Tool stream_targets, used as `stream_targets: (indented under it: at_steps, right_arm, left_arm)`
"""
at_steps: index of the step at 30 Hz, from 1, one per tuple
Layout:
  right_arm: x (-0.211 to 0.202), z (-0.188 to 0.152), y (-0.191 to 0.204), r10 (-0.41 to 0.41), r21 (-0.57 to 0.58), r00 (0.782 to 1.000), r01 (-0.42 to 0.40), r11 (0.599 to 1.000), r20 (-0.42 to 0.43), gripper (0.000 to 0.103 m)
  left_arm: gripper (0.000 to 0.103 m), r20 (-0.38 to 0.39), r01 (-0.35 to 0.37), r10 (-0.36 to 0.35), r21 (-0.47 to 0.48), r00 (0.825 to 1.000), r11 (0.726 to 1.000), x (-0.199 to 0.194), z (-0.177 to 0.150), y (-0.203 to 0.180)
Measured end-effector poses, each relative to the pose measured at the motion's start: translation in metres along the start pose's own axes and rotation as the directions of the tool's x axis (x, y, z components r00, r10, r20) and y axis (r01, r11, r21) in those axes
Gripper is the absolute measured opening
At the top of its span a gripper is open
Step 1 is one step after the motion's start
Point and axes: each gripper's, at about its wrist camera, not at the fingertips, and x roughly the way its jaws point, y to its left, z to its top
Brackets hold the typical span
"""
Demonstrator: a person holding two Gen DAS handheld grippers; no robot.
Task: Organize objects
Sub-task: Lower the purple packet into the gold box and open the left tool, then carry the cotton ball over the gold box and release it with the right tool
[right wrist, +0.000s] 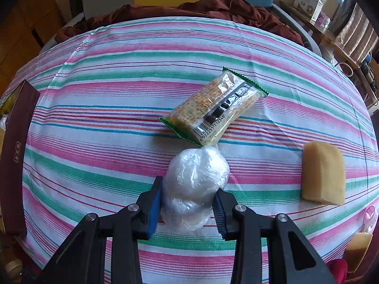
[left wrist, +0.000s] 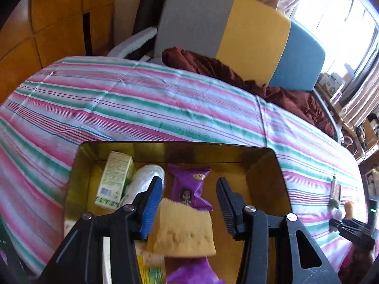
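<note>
My left gripper [left wrist: 189,203] is open above a gold-lined box [left wrist: 263,165]. Below it in the box lie a yellow sponge [left wrist: 184,232], a purple snack packet [left wrist: 189,187], a white plastic-wrapped bundle [left wrist: 144,179], a green-white carton [left wrist: 113,179] and another purple packet [left wrist: 189,274]. The sponge sits between the jaws and touches neither. My right gripper [right wrist: 187,203] is shut on a clear plastic-wrapped bundle [right wrist: 194,179] that rests on the striped cloth. A cracker packet [right wrist: 213,108] lies just beyond it.
The table wears a striped cloth [right wrist: 106,146]. A yellow sponge [right wrist: 323,175] lies to the right, another sponge [right wrist: 357,250] at the lower right edge. The box's dark red wall [right wrist: 14,153] stands at the left. A tricolour chair [left wrist: 236,35] with brown fabric [left wrist: 236,75] stands behind.
</note>
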Motion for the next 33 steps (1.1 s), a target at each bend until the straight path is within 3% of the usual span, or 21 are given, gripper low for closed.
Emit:
stream_targets:
  at_steps: [6, 11, 20, 28, 33]
  right_arm:
    - [0.002, 0.002, -0.005, -0.006, -0.005, 1.0, 0.006, 1.0, 0.001, 0.038]
    - [0.004, 0.005, -0.005, -0.013, -0.009, 1.0, 0.013, 1.0, 0.004, 0.038]
    - [0.005, 0.007, -0.004, -0.015, -0.007, 1.0, 0.015, 1.0, 0.005, 0.038]
    - [0.017, 0.015, -0.013, -0.038, -0.023, 0.999, 0.038, 0.999, 0.013, 0.038]
    - [0.025, 0.02, -0.014, -0.068, -0.046, 0.997, 0.069, 0.997, 0.023, 0.037]
  left_arm:
    - [0.056, 0.073, 0.054, -0.054, 0.009, 0.996, 0.999, -0.055, -0.038, -0.001]
    - [0.056, 0.113, 0.074, -0.083, 0.078, 0.99, 0.994, -0.087, -0.086, -0.014]
    - [0.056, 0.085, 0.07, -0.087, 0.186, 0.992, 0.98, -0.101, -0.155, -0.043]
    - [0.056, 0.085, 0.081, -0.103, 0.225, 0.991, 0.971, -0.107, -0.177, -0.047]
    - [0.057, 0.099, 0.082, -0.102, 0.189, 0.99, 0.979, -0.113, -0.178, -0.032]
